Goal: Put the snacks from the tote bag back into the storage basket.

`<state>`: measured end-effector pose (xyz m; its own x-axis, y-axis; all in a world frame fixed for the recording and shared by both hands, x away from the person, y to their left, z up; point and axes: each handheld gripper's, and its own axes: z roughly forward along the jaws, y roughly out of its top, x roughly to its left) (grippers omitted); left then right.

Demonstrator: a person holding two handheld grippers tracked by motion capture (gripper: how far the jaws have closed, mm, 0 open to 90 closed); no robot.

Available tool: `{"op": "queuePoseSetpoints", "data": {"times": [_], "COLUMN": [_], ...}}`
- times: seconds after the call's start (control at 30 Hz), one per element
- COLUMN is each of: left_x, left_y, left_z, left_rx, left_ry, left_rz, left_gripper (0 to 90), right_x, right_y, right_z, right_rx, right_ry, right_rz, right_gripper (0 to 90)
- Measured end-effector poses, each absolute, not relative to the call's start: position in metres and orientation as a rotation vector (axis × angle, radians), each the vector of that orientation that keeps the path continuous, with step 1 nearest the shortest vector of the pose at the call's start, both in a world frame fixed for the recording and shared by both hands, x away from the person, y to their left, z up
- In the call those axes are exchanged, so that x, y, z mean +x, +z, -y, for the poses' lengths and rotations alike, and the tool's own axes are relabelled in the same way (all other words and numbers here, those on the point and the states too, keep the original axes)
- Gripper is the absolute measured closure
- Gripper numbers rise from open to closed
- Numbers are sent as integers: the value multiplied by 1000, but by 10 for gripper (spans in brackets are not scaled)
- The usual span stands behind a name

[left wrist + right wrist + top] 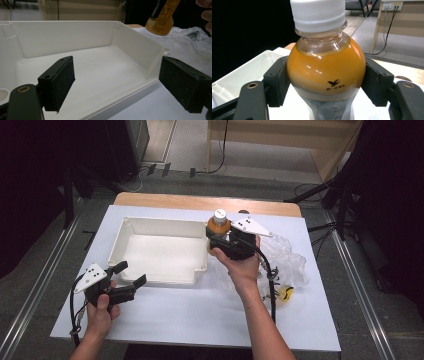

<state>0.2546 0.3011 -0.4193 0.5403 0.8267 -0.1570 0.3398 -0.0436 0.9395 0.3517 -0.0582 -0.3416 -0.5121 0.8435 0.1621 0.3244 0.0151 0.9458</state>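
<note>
A small bottle of orange drink (pixel 219 224) with a white cap is held upright over the right edge of the white tray (pixel 131 232). My right gripper (pixel 220 240) is shut on the bottle (pixel 326 67), its black pads (pixel 277 80) pressing both sides of the round shoulder. My left gripper (pixel 132 273) hovers at the tray's near left edge, open, nothing between its pads (pixel 60 80). In the left gripper view the tray (pixel 135 47) lies ahead and the bottle (pixel 162 17) hangs at the top right.
A crumpled clear plastic bag (pixel 285 257) lies on the white table sheet (pixel 200 310) right of the tray, with something yellow (pixel 285 293) at its near end. A wooden table edge (pixel 200 200) runs behind. Cables trail from both grippers.
</note>
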Motion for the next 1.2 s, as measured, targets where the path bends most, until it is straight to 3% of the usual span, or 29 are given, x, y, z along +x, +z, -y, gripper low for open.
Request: {"op": "queuePoseSetpoints", "data": {"times": [1.2], "left_x": [254], "left_y": [-419], "left_z": [-301], "left_rx": [1626], "left_ry": [526], "left_rz": [-997], "left_gripper": [134], "right_x": [361], "right_y": [-340], "right_z": [30], "right_rx": [1168], "right_ry": [1525], "right_rz": [-1876], "right_gripper": [311]}}
